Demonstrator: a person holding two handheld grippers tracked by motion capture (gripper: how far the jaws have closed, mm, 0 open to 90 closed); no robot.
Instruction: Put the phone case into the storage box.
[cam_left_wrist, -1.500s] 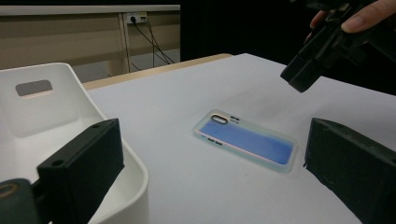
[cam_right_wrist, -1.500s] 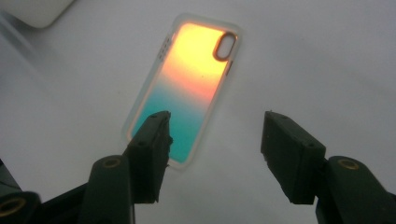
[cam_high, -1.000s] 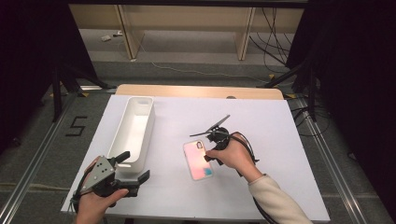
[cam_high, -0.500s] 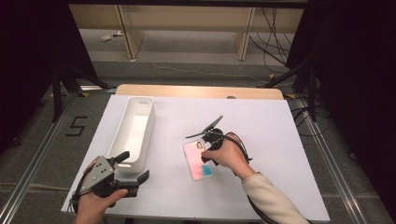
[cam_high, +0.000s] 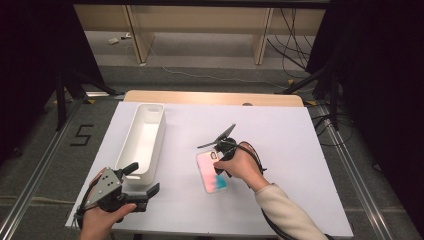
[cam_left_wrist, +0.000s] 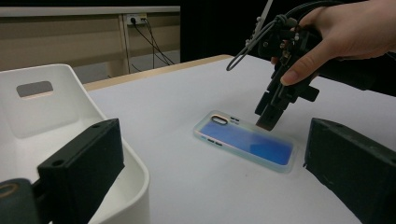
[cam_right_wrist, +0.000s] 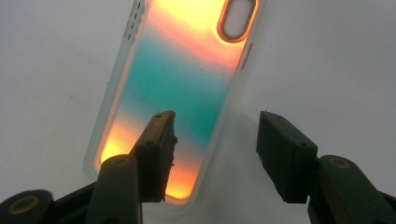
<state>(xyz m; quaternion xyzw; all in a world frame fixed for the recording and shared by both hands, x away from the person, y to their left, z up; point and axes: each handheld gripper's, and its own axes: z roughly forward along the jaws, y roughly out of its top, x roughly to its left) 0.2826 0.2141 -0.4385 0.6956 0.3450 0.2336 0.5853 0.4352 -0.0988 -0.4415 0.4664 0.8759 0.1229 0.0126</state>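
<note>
Hovering my right gripper over the phone case, which is lying flat mid-tabletop, I am straddling its long edge, jaws half-spread, not gripping. Lifting remains. My left gripper is waiting spread beside the white bin.

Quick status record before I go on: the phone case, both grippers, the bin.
phone case: flat on the white table, camera cutout toward the far end
right gripper: open, above the case's long edge, one jaw over the case, the other over the table beside it
left gripper: open, holding nothing, at the near end of the white bin
bin contents: nothing visible
</note>
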